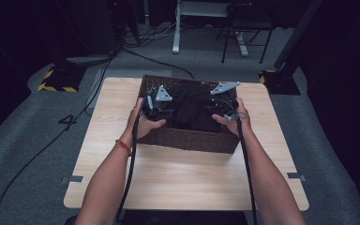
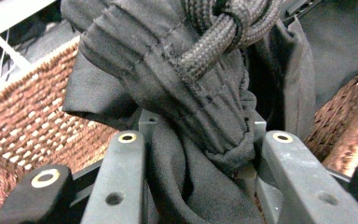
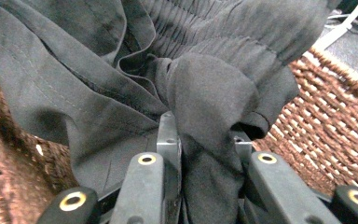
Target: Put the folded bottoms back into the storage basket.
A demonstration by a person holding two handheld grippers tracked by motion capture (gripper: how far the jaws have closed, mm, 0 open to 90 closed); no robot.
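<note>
At the centre of the high view, a black drawstring garment lay bunched inside the brown wicker basket on the light wooden surface. Both tongs were clamped narrow on it: the left tongs held gathered fabric just under the braided drawstring, the right tongs pinched a fold of the same cloth. Judging from this, the cord could catch on the woven rim, or a thin pinch could slip if the cloth were pulled unevenly, dragging the basket along. Both forearms came up from the bottom of the frame, the left hand and right hand angled inward and down over the basket's near wall.
</note>
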